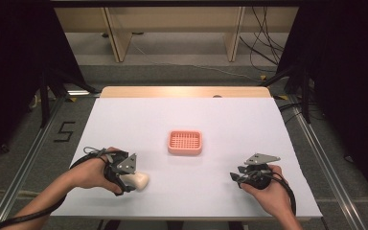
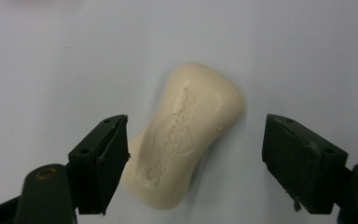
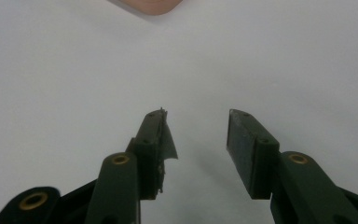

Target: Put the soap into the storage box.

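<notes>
A cream bar of soap (image 2: 186,135) with an embossed logo lies flat on the white table, near its front left (image 1: 140,180). My left gripper (image 2: 196,154) is open, one jaw on each side of the bar; the left jaw is close to or touching the bar's edge and the right jaw stands apart. In the high view the left gripper (image 1: 131,182) rests low at the soap. A pink slatted soap dish (image 1: 184,143) sits at the table's middle. My right gripper (image 1: 236,176) is open at the front right with nothing between its jaws (image 3: 198,135).
The white sheet (image 1: 249,124) covers the table, with a wooden strip along the far edge. A corner of the pink dish (image 3: 151,5) shows at the top of the right gripper view. Dark curtains, stands and cables flank the table.
</notes>
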The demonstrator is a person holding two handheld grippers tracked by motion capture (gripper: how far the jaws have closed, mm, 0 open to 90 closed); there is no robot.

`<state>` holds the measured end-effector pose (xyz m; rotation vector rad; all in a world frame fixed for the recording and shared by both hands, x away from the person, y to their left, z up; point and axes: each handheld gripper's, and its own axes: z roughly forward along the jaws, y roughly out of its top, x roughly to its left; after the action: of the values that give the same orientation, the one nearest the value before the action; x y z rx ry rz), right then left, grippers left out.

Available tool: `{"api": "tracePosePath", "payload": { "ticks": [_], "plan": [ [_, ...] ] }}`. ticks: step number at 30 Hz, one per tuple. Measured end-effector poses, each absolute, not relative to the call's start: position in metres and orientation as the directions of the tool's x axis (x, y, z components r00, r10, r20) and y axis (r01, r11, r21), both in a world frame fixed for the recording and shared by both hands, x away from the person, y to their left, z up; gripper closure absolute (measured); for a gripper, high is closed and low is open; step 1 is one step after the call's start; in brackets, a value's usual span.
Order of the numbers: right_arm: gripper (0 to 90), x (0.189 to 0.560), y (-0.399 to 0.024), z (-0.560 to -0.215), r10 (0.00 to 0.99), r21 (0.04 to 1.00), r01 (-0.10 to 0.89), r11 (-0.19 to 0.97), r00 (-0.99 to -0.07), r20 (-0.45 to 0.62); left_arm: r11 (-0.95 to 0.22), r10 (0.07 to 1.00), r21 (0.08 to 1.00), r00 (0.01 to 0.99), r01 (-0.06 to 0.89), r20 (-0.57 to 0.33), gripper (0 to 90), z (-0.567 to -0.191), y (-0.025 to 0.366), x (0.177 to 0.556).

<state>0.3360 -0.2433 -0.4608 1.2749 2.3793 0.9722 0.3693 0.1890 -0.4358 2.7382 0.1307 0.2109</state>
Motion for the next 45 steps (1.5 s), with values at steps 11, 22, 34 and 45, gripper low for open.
{"api": "tracePosePath", "payload": {
  "ticks": [11, 22, 34, 45],
  "plan": [
    [58.0, 0.336, -0.243, -0.461, 0.813, 0.673, 0.631, 0.386, -0.577, 0.075, -0.959, 0.047, 0.283, 0.992, 0.012, 0.117, 23.1, -0.444, 0.186, 0.383],
    [58.0, 0.337, -0.243, -0.461, 0.812, 0.669, 0.633, 0.39, -0.579, 0.075, -0.97, 0.025, 0.243, 0.995, 0.001, 0.099, 22.9, -0.45, 0.18, 0.392],
    [58.0, 0.337, -0.243, -0.462, 0.812, 0.668, 0.634, 0.39, -0.578, 0.075, -0.976, 0.009, 0.217, 0.996, -0.009, 0.084, 30.5, -0.458, 0.175, 0.397],
    [58.0, 0.337, -0.243, -0.462, 0.812, 0.666, 0.637, 0.388, -0.578, 0.079, -0.983, 0.045, 0.18, 0.998, 0.036, 0.045, 44.3, -0.46, 0.172, 0.394]
  ]
}}
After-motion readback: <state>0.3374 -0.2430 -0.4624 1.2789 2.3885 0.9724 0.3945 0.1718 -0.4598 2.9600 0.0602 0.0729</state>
